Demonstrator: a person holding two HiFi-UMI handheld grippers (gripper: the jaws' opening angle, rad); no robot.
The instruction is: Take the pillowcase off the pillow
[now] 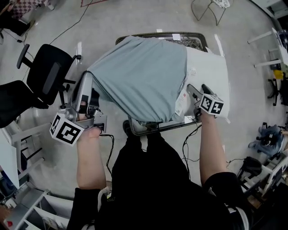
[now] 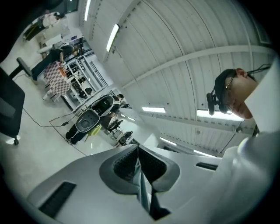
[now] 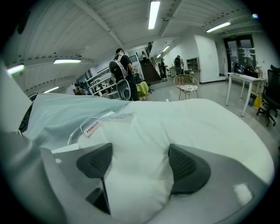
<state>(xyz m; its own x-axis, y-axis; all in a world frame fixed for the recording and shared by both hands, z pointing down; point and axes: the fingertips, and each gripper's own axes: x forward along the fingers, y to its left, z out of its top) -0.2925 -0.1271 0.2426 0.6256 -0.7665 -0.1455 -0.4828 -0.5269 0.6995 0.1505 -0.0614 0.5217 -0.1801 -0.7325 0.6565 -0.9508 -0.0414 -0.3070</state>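
A white pillow [image 1: 208,69] lies on a small dark table [image 1: 155,128], with a light teal pillowcase [image 1: 139,76] over its left part. My left gripper [image 1: 88,77] is raised at the case's left corner and is shut on a thin fold of the teal fabric [image 2: 142,186]. In the left gripper view my left gripper [image 2: 139,162] points up toward the ceiling. My right gripper [image 1: 200,90] is at the pillow's bare right end. In the right gripper view a bulge of white pillow [image 3: 183,127] fills my right gripper [image 3: 138,164], both pads pressing it. A sewn label [image 3: 92,127] hangs beside the pillowcase [image 3: 61,116].
A black office chair [image 1: 47,76] stands left of the table and a wire chair [image 1: 211,9] behind it. Cables run over the floor. White desks [image 1: 279,45] stand at the right. A person with a backpack [image 3: 120,70] stands far off.
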